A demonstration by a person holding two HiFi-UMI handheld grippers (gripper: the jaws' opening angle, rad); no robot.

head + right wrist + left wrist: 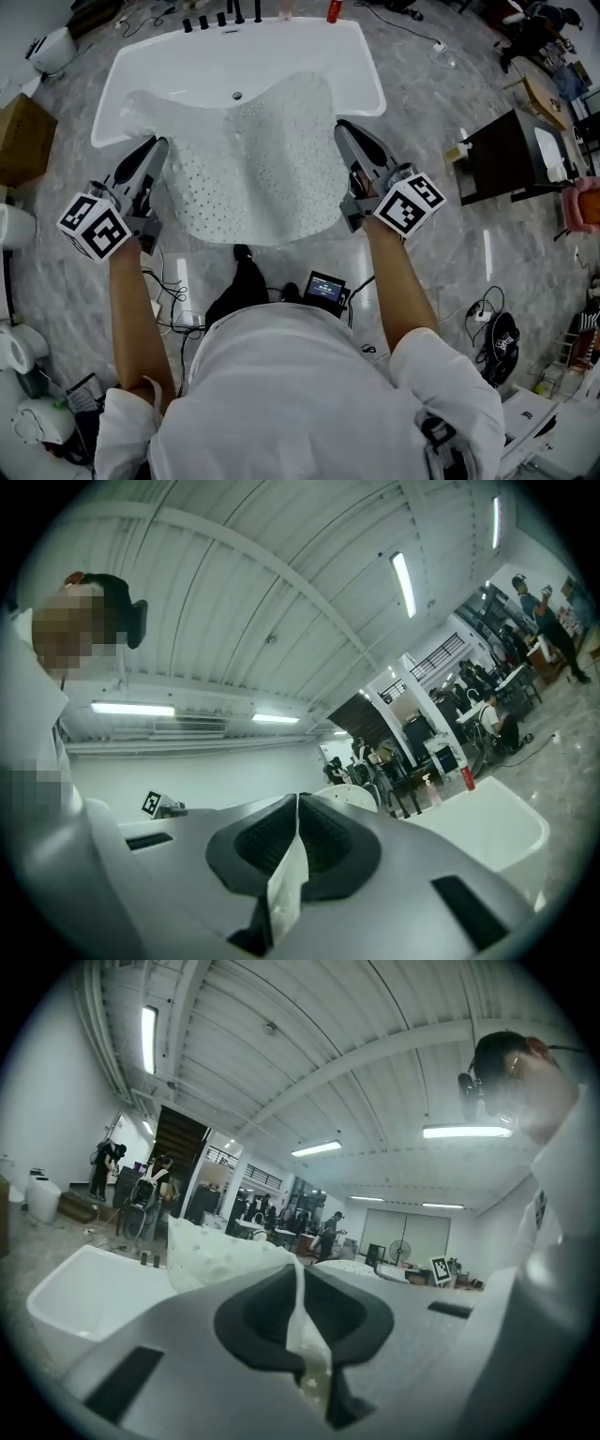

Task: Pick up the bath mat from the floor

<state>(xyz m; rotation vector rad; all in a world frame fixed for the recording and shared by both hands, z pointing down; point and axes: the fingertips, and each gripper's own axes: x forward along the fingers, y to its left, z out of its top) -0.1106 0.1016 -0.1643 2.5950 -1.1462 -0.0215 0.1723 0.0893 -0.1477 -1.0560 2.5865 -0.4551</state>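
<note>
Head view: the bath mat [253,159] sags off the floor between my left gripper [156,146] at 9 o'clock and my right gripper [343,129] at 3 o'clock, with the bathtub [169,56] at 12 o'clock.
Left gripper view: my jaws are clamped on the mat's edge.
Right gripper view: clamped likewise.
I should raise both sides evenly so neither edge slips.

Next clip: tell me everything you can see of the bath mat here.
The bath mat is white, thin and floppy, rubbery-looking, covered in small dots. It hangs spread between the left gripper and right gripper, whose jaws are shut on opposite edges, and it sags in the middle. It lies partly over the white bathtub; whether they touch is unclear.
</note>
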